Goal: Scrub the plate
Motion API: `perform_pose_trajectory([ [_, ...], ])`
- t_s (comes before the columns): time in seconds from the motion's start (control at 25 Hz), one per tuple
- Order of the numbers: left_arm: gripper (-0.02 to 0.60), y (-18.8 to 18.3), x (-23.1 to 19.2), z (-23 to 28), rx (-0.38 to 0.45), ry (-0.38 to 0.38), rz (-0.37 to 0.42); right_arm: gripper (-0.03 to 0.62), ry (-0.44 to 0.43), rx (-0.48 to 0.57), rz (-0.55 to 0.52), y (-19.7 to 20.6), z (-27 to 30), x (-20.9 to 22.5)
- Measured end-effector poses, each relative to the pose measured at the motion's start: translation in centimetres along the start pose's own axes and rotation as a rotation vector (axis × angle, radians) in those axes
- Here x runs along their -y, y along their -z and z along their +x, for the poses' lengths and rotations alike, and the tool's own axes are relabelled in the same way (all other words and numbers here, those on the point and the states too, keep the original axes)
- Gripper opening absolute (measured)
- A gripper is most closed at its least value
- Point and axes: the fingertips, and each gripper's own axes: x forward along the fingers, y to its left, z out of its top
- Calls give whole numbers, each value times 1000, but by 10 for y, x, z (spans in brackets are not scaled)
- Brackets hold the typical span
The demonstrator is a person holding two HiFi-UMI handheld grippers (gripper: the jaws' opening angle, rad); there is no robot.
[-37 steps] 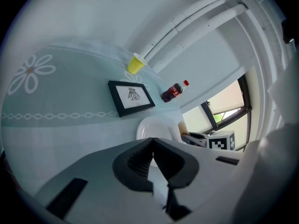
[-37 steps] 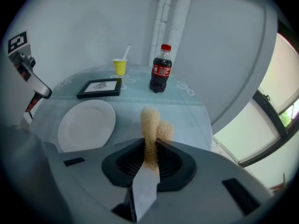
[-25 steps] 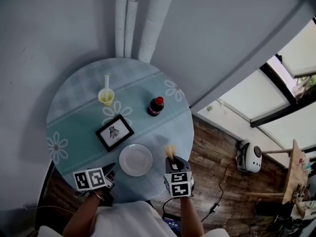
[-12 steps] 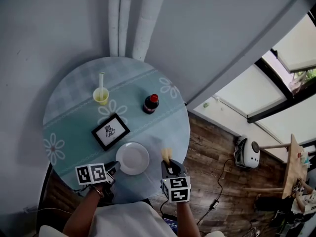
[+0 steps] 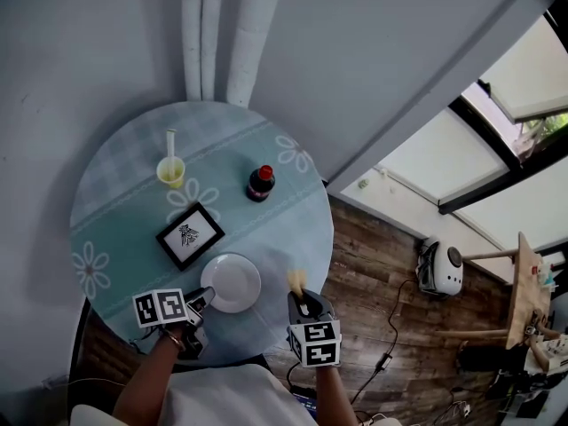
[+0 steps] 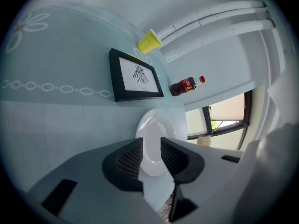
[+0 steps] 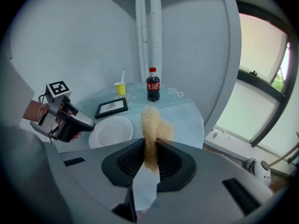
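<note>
**Plate [image 5: 231, 282] just ahead of parted jaws**

The left gripper [image 6: 152, 157] holds its jaws apart, and the white plate lies on the table [image 6: 56, 120] just beyond their gap. The right gripper [image 7: 150, 157] has its jaws clamped on a tan scrubber [image 7: 149, 122], with the plate off to their left

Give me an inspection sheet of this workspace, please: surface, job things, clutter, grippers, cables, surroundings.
Surface: round table under a teal flowered cloth.
Job's things: white round plate near the table's front edge; tan fibrous scrub pad, off the plate.
Clutter: black picture frame, yellow cup with straw, red-capped cola bottle.
Grippers: left gripper, jaws apart by the plate's rim; right gripper, jaws shut on the scrub pad.
Cables: black cable on the wooden floor.
Surroundings: white wall pipes, windows.
</note>
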Motion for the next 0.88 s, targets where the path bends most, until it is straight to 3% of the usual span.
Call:
perform_pose_trajectory([
  [0.32, 110, 3, 4, 4, -2, 12, -36, 71, -36, 18, 6, 2, -3, -14],
  [0.56, 110, -4, -5, -14, 64, -35, -1, 71, -43, 15, -4, 6, -3, -19],
  [0.88, 111, 5, -15, -2, 13, -21, -57, 71, -44, 18, -9, 9, -7, -23],
])
